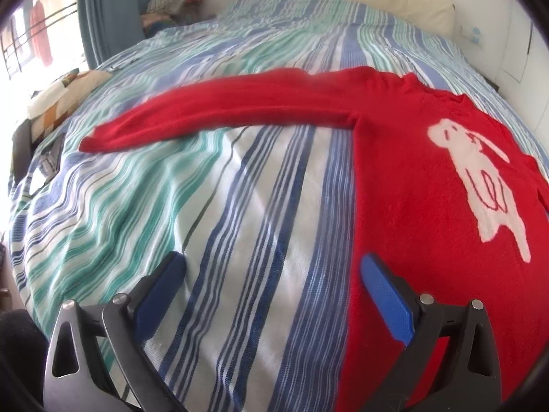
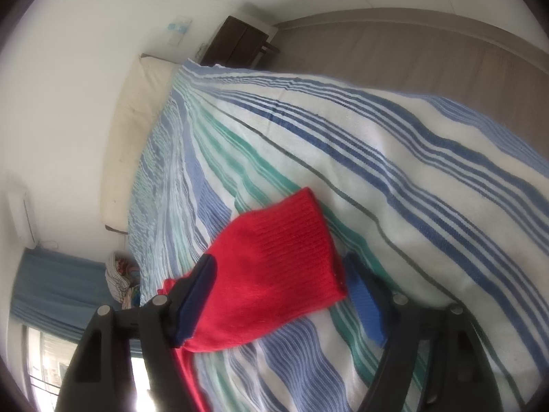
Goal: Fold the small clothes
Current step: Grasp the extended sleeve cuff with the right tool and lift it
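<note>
Striped bed (image 1: pixel 240 189); sweater (image 1: pixel 429 206) sleeve (image 1: pixel 223 110) lengthwise leftward.

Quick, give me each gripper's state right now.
Left gripper: open, holding nothing, one finger over the red sweater.
Right gripper: open around the sweater's cuff, pads not clamped.

Bare striped bedspread (image 1: pixel 240 189) beside the red sweater (image 1: pixel 411 178) lies unobstructed.
</note>
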The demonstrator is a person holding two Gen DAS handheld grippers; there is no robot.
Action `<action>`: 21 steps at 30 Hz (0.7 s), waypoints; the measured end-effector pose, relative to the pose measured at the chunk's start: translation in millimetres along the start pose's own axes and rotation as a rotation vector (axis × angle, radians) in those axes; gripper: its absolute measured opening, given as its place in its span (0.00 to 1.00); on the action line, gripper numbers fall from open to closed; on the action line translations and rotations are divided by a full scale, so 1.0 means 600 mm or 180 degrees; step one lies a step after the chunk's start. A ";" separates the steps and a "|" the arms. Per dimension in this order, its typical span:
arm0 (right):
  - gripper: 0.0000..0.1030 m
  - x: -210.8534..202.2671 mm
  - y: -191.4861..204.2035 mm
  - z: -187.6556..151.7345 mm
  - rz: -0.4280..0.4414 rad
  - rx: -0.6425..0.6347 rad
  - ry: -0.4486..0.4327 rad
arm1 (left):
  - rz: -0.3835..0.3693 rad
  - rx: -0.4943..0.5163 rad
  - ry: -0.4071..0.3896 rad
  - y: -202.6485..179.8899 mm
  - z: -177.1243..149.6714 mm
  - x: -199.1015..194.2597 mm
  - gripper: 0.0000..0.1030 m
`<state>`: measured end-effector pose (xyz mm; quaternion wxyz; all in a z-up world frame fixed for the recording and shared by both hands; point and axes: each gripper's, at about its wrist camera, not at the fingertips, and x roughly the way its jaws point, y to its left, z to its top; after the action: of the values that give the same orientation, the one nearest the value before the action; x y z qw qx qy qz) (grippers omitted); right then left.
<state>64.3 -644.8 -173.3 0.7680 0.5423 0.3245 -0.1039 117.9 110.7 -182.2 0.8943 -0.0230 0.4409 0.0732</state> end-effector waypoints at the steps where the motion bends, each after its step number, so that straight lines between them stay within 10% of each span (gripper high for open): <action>1: 0.70 0.003 0.001 0.002 -0.0036 -0.0008 0.0011 | 0.0002 0.0003 0.0005 0.000 -0.001 0.000 0.99; 5: 0.56 0.017 0.011 0.008 -0.0257 -0.0101 0.0045 | 0.0015 0.0032 0.0019 -0.002 -0.002 0.001 0.99; 7: 0.03 0.021 0.018 0.010 -0.0500 -0.0257 0.0051 | 0.0015 0.0044 0.0030 -0.003 -0.001 -0.003 0.99; 14: 0.04 -0.031 0.090 -0.009 -0.0566 -0.0796 -0.0362 | -0.0360 0.0017 -0.0155 0.005 0.034 -0.056 0.99; 21: 0.04 -0.025 0.118 -0.016 -0.1025 -0.0943 -0.0309 | -0.0246 -0.0183 -0.0133 0.045 0.028 -0.035 0.99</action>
<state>85.6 -611.5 -111.6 0.8274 0.3591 0.3813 -0.2024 114.2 137.0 -154.6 0.9044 -0.0642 0.4187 0.0517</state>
